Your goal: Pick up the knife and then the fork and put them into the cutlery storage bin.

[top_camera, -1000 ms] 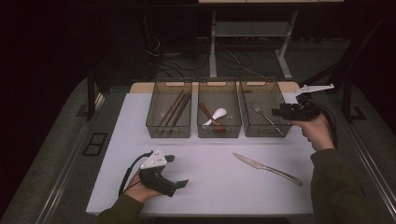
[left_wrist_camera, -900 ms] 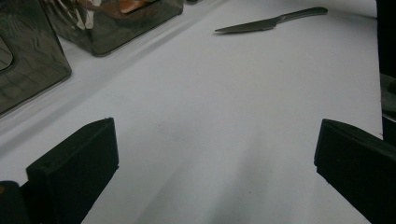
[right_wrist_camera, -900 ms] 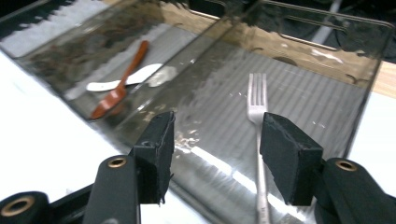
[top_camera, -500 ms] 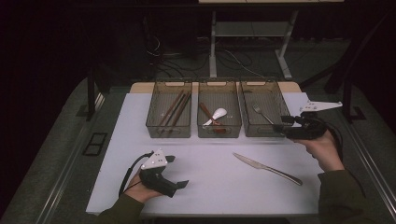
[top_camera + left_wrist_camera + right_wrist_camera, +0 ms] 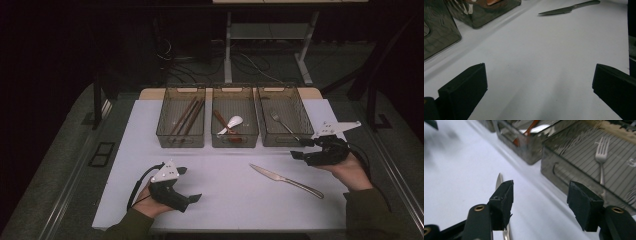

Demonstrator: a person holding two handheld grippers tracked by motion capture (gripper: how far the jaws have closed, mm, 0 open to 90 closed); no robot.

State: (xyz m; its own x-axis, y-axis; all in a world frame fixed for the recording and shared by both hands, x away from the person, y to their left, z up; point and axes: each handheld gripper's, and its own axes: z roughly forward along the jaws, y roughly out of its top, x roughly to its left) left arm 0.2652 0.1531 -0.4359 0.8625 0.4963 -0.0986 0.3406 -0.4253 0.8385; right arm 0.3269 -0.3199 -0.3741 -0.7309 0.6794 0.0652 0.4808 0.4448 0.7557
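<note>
A metal table knife (image 5: 286,180) lies on the white table top, right of centre. My right gripper (image 5: 300,149) hovers just beyond the knife's handle end, in front of the right bin (image 5: 299,107), pointing left. It is open, its jaws have just been opening, and nothing is between them. In the right gripper view the open right gripper (image 5: 541,195) has the knife blade (image 5: 499,180) below its left jaw. My left gripper (image 5: 190,184) rests open and empty at the near left. In the left gripper view the left gripper (image 5: 537,85) faces the distant knife (image 5: 569,9).
Three smoky plastic bins stand in a row at the back. The left bin (image 5: 165,112) holds chopsticks, the middle bin (image 5: 250,112) holds spoons (image 5: 231,124), and the right one holds a fork (image 5: 282,125). The fork (image 5: 601,157) lies close to my right jaw.
The right hand has moved from beside the right bin's far end toward the person and slightly down, ending near the knife's handle. The left hand has stayed put.
</note>
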